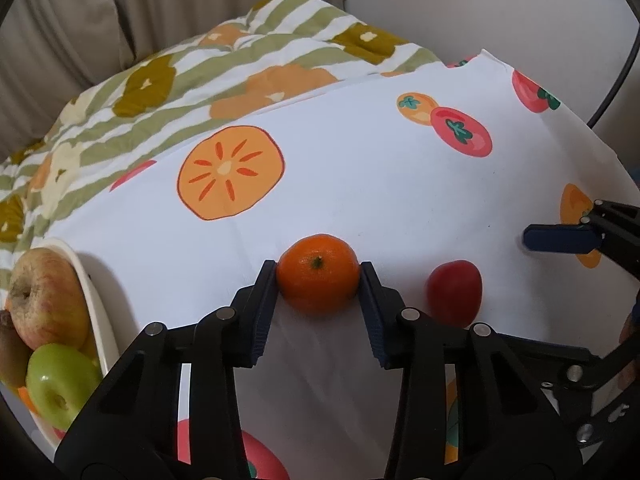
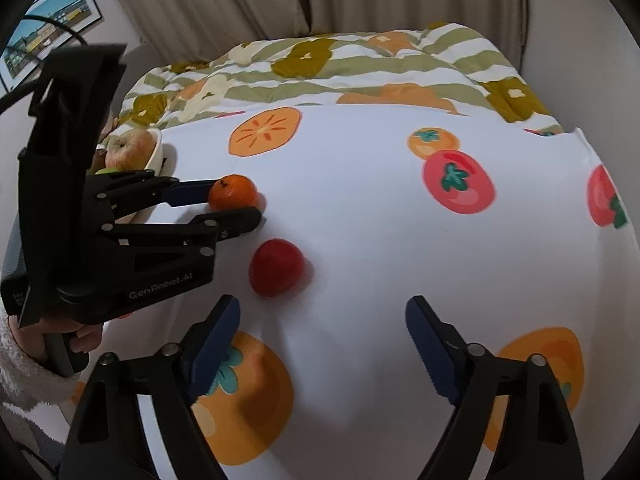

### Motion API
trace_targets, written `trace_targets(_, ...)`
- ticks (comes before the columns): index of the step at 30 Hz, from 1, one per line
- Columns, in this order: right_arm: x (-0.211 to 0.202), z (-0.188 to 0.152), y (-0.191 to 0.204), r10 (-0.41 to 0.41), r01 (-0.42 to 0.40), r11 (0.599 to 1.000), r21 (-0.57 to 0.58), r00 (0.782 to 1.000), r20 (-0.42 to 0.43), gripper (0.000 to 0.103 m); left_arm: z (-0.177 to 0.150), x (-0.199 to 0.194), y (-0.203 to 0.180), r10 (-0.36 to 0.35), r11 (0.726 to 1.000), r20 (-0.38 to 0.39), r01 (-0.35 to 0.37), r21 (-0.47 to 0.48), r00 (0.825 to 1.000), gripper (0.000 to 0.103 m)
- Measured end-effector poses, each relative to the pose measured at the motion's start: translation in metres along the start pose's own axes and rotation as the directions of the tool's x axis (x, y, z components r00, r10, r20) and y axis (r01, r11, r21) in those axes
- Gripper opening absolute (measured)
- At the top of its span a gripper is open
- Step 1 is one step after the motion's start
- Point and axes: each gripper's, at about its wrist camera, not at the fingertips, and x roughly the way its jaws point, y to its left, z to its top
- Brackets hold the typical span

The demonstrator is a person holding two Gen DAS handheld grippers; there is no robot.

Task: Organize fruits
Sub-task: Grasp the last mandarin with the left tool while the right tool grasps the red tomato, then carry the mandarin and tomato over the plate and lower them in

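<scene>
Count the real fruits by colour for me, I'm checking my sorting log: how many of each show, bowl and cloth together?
Orange: 1, the mandarin between the left gripper's fingers
Red: 1, the red fruit on the cloth
Red-yellow: 1, the apple in the bowl
Green: 1, the green apple
Brown: 1, the kiwi
Total: 5 clearly visible

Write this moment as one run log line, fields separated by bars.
left gripper: closed on orange | right gripper: open, empty | red fruit: on cloth | bowl: holds apples
</scene>
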Motion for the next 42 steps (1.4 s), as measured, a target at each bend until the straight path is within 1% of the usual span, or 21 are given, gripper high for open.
trace_targets(7, 0.01, 0.01, 0.008, 0.021, -0.021, 0.999, -0.04, 1.0, -0.001, 0.067, -0.006, -0.004, 0.013, 0.019, 0.999, -0.013, -0.019, -0.034, 1.0, 0.044)
trace_targets(9, 0.013, 0.013, 0.01, 0.031, -0.031, 0.998, -0.047, 1.0, -0.002, 0.062, -0.008, -0.006, 0.016, 0.017, 0.999, -0.016, -0.018, -0.05, 1.0, 0.044)
trace_targets(14, 0.017, 0.017, 0.016, 0.038, -0.038, 0.997, -0.066, 0.999, 0.007, 0.06, -0.013, -0.01, 0.021, 0.025, 0.997, -0.019, -0.027, -0.078, 1.0, 0.044)
trace_targets(16, 0.019, 0.018, 0.018, 0.038, -0.038, 0.997, -0.074, 0.999, 0.007, 0.058, -0.015, -0.011, 0.023, 0.03, 0.996, -0.021, -0.031, -0.082, 0.999, 0.044)
trace_targets(18, 0.023, 0.017, 0.019, 0.03, -0.03, 0.996, -0.08, 1.0, 0.0, 0.05, -0.017, -0.011, 0.024, 0.036, 0.996, -0.023, -0.038, -0.083, 0.999, 0.044)
trace_targets(20, 0.025, 0.016, 0.019, 0.029, -0.029, 0.996, -0.081, 1.0, -0.001, 0.045, -0.019, -0.011, 0.025, 0.041, 0.995, -0.022, -0.043, -0.087, 0.999, 0.044)
trace_targets(22, 0.025, 0.016, 0.021, 0.025, -0.025, 0.996, -0.089, 1.0, 0.007, 0.034, -0.02, -0.012, 0.025, 0.044, 0.994, -0.022, -0.046, -0.097, 0.999, 0.044)
trace_targets(23, 0.025, 0.016, 0.021, 0.029, -0.028, 0.996, -0.088, 1.0, 0.006, 0.032, -0.021, -0.013, 0.025, 0.046, 0.994, -0.022, -0.048, -0.1, 0.999, 0.044)
trace_targets(31, 0.001, 0.023, 0.025, 0.026, -0.02, 0.995, -0.097, 0.998, 0.065, 0.032, -0.024, -0.034, 0.022, 0.065, 0.992, 0.004, -0.064, -0.11, 0.998, 0.044)
trace_targets(33, -0.008, 0.025, 0.026, 0.029, -0.021, 0.995, -0.096, 0.997, 0.077, 0.032, -0.024, -0.045, 0.021, 0.07, 0.991, 0.018, -0.067, -0.117, 0.997, 0.044)
trace_targets(37, -0.031, 0.029, 0.029, 0.058, -0.05, 0.996, -0.076, 0.992, 0.111, 0.032, -0.026, -0.064, 0.019, 0.085, 0.988, 0.042, -0.079, -0.129, 0.995, 0.044)
trace_targets(42, -0.053, 0.032, 0.043, 0.057, -0.043, 0.994, -0.099, 0.989, 0.136, 0.032, -0.034, -0.096, 0.022, 0.107, 0.981, 0.077, -0.093, -0.168, 0.991, 0.044)
